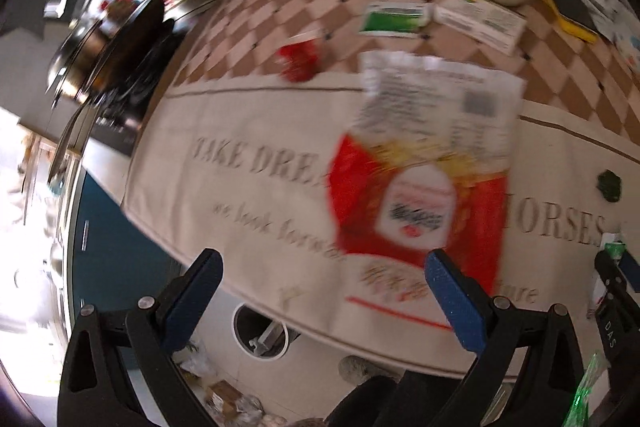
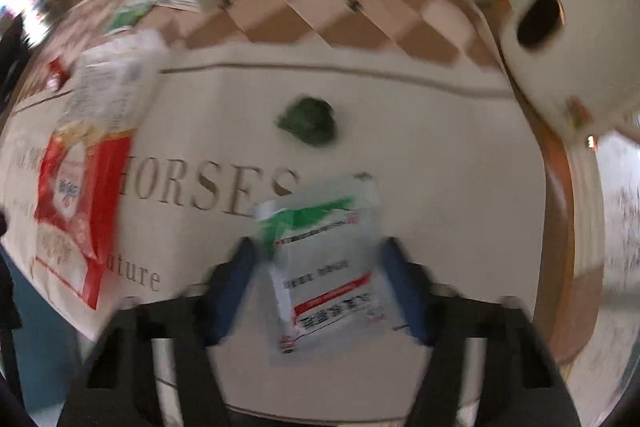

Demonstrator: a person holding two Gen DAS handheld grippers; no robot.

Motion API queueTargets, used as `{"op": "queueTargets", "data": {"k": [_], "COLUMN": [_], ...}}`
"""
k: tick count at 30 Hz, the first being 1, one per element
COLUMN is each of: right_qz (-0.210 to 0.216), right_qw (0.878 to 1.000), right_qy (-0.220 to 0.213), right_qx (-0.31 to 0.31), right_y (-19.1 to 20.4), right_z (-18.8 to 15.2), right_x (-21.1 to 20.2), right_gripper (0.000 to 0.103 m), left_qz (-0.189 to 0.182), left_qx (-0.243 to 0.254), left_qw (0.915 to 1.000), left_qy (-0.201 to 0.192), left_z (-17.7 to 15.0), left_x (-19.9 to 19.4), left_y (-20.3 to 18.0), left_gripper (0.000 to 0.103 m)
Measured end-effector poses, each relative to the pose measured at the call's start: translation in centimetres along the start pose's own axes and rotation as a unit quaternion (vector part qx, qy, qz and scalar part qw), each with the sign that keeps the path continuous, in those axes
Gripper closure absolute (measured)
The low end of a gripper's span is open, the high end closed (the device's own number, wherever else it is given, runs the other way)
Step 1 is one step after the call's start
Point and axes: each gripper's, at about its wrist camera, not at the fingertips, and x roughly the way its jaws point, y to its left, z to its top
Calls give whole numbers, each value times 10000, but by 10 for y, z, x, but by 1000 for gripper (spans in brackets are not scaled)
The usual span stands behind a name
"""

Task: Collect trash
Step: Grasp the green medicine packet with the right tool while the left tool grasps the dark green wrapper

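We list, on the tabletop (image 1: 248, 131): left claw (image 1: 322, 277) spread before the red wrapper (image 1: 416, 195), right claw (image 2: 320, 283) spread around the near white sachet (image 2: 328, 267), apparently readying pickups.

Left wrist view looks down over the tablecloth (image 1: 256, 131) from its near edge. Right wrist view sits closer, further right. Both catch the red packet (image 1: 420, 211) (image 2: 76, 187).
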Motion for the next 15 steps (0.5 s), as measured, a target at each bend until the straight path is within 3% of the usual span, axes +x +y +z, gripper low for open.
{"op": "queueTargets", "data": {"k": [1, 3, 8, 11, 14, 15], "right_qz": [7, 256, 292, 154, 17, -12], "right_qw": [10000, 9996, 9961, 9925, 9900, 9893], "right_qy": [-60, -63, -299, -371, -391, -380], "right_qx": [-75, 57, 777, 1158, 1356, 1405], "right_y": [1, -10, -65, -106, -139, -147], "right_z": [1, 4, 10, 13, 9, 9], "right_x": [-4, -8, -23, -26, -20, -20], "right_gripper": [84, 95, 96, 96, 96, 96], "left_qz": [-53, -250, -1035, -1697, -2200, -2231], "left_qx": [73, 277, 798, 1091, 1462, 1543], "left_qw": [10000, 9993, 9914, 9793, 9642, 9622], "left_qy": [-7, 0, 74, 179, 239, 246], "left_z": [3, 9, 27, 39, 49, 50], "left_x": [0, -1, -4, -5, -7, -6], "left_y": [-6, -27, -87, -130, -175, -184], "left_gripper": [0, 0, 0, 1, 9, 17]}}
